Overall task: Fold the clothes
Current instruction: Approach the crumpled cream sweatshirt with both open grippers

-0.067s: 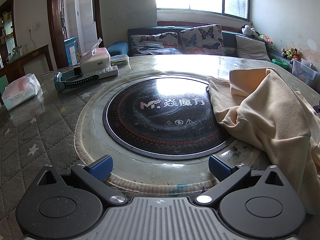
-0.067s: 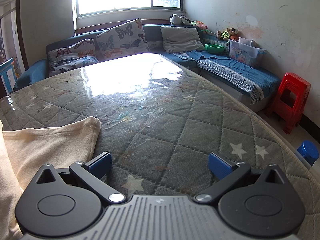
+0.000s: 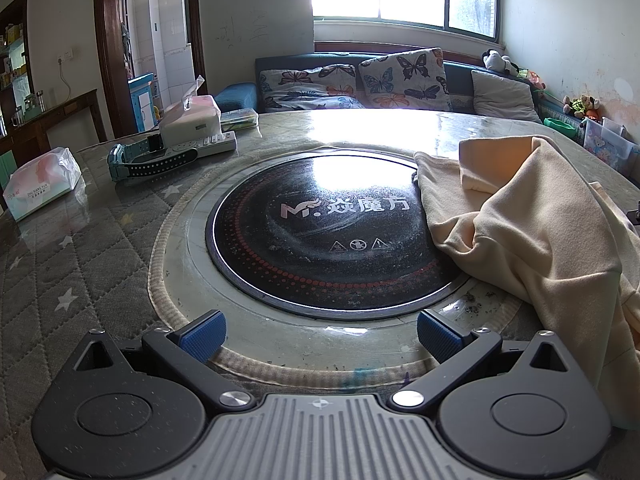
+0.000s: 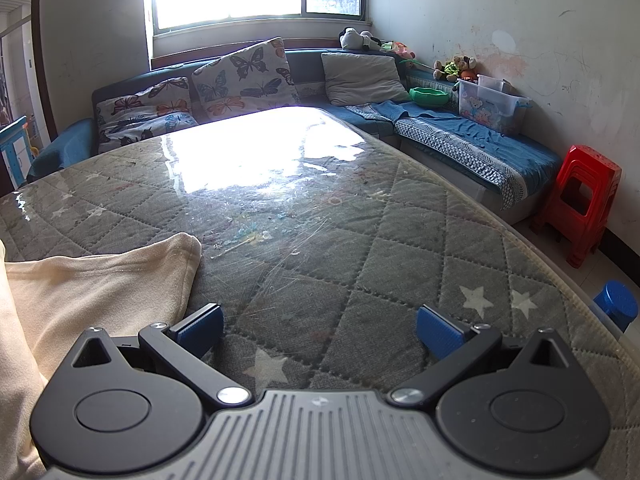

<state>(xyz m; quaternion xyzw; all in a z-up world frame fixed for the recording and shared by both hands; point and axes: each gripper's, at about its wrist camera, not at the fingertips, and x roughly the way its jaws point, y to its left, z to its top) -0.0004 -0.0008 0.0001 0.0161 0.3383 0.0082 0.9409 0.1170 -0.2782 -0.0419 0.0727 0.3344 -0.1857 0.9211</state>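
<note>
The round cooktop (image 3: 320, 232) sits sunk in the middle of the bench (image 3: 80, 264), filling the centre of the left wrist view, with the garment (image 3: 532, 232) heaped at frame right and lapping over the cooktop's right edge. At upper left lie a tissue pack (image 3: 40, 184), a watch (image 3: 148, 158) and a remote (image 3: 208, 145) (a tissue box (image 3: 192, 120) rests on the remote). In the right wrist view a garment corner (image 4: 120, 276) lies at lower left, a sofa (image 4: 460, 140) behind the bench, a stool (image 4: 580, 200) at right.
</note>
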